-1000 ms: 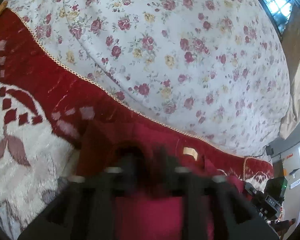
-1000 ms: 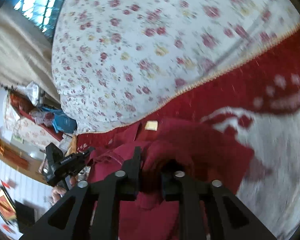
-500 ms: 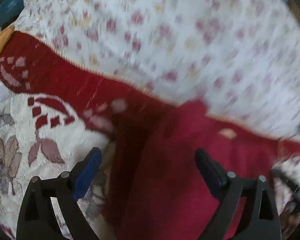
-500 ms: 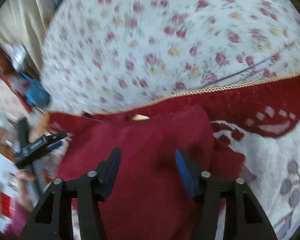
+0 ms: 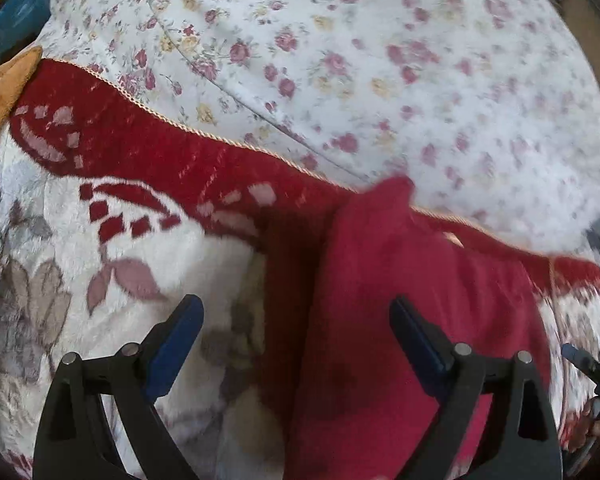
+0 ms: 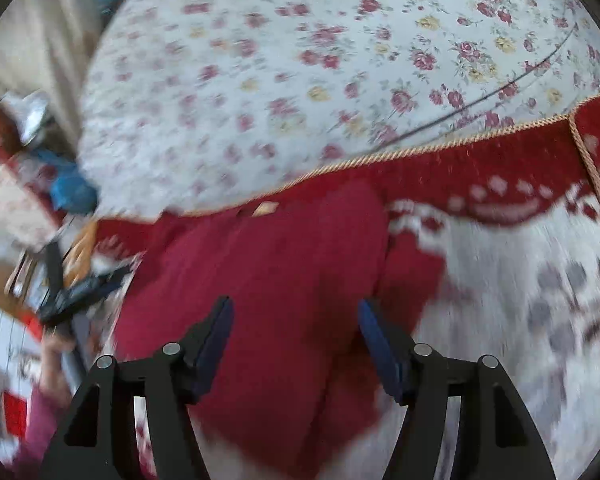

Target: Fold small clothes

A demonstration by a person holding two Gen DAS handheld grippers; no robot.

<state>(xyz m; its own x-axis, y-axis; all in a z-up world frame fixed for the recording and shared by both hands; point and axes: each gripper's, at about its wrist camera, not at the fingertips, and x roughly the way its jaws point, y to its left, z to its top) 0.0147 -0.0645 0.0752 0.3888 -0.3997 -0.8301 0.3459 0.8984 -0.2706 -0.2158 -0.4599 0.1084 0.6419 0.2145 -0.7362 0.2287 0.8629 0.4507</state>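
Note:
A dark red garment lies folded on a red and white plush blanket, with a tan label near its far edge. My left gripper hovers over the garment's left edge, wide open and holding nothing. In the right wrist view the same garment fills the middle. My right gripper hangs above it with its jaws opening; the blue pads stand clear of the cloth.
A white sheet with a rose print covers the bed beyond the blanket's corded hem. An orange cloth lies at far left. The left gripper and a pink sleeve show at the right wrist view's left edge.
Both grippers were shut on bunched red cloth a second ago. They have let it go, opened and drawn back, and the garment now lies flat on the blanket.

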